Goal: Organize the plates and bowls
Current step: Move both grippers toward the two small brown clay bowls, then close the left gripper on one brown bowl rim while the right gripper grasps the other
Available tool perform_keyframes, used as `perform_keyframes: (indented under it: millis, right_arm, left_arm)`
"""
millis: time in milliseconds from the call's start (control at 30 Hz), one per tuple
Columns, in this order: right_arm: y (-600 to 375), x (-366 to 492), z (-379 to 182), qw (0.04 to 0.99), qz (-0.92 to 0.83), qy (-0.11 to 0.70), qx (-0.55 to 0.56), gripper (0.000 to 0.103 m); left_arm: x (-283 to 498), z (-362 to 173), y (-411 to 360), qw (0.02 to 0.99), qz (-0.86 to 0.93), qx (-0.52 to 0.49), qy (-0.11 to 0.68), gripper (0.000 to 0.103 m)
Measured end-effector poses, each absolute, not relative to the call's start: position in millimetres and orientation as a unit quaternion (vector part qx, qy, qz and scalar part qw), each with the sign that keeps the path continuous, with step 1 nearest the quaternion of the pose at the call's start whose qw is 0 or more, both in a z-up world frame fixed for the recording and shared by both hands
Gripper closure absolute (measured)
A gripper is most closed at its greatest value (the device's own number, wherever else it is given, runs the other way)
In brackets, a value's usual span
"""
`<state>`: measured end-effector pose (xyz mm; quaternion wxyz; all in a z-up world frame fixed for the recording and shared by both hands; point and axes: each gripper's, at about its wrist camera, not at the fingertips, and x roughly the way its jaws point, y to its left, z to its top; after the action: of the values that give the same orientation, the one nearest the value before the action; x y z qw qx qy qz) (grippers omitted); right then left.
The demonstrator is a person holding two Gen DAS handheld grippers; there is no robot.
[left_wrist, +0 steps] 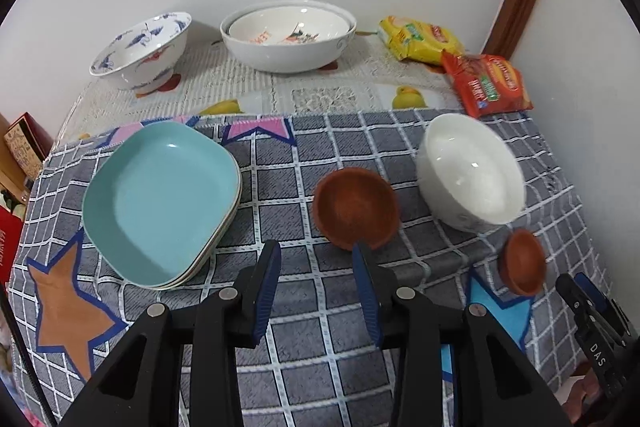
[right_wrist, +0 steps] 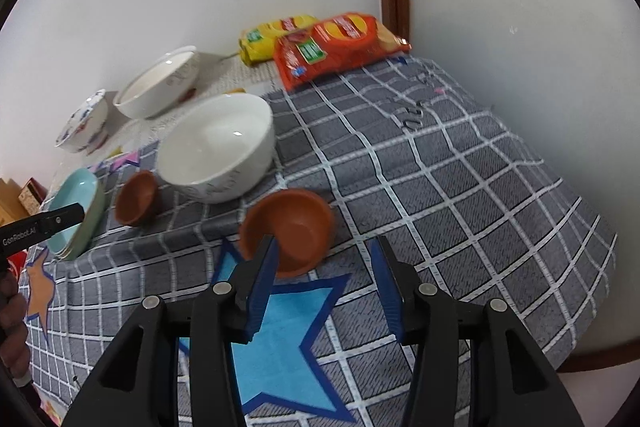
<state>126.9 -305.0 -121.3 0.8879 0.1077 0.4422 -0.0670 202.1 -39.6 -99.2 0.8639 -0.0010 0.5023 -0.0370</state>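
Observation:
A stack of plates with a light-blue square plate (left_wrist: 160, 199) on top lies at the left of the checked cloth; it also shows in the right wrist view (right_wrist: 74, 205). A brown bowl (left_wrist: 356, 205) sits just ahead of my open, empty left gripper (left_wrist: 316, 259). A white bowl (left_wrist: 472, 173) stands to its right, also seen from the right wrist (right_wrist: 218, 147). A second brown bowl (right_wrist: 290, 233) sits just ahead of my open, empty right gripper (right_wrist: 324, 255), with its left fingertip over the rim. The first brown bowl (right_wrist: 136, 197) lies further left there.
At the back stand a blue-patterned bowl (left_wrist: 142, 47) and nested white bowls (left_wrist: 288, 33). A yellow snack bag (left_wrist: 420, 39) and a red one (left_wrist: 490, 83) lie at the back right. Boxes (left_wrist: 22, 147) stand off the table's left edge. Walls close the back and right.

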Motion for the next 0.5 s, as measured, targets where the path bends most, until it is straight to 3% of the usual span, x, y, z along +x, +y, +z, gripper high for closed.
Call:
perform_keyframes:
  millis: [333, 500]
  right_arm:
    - [-314.3, 150.3, -151.5, 0.875, -0.071, 0.461, 0.126, 0.055]
    - [-316.3, 160.4, -162.7, 0.868, -0.070, 0.474, 0.131, 0.070]
  left_arm:
    - [229.9, -131.6, -46.0, 0.851, -0.048, -0.005, 0.523, 0.068]
    - [240.2, -141.0, -45.2, 0.850, -0.046, -0.013, 0.525, 0.068]
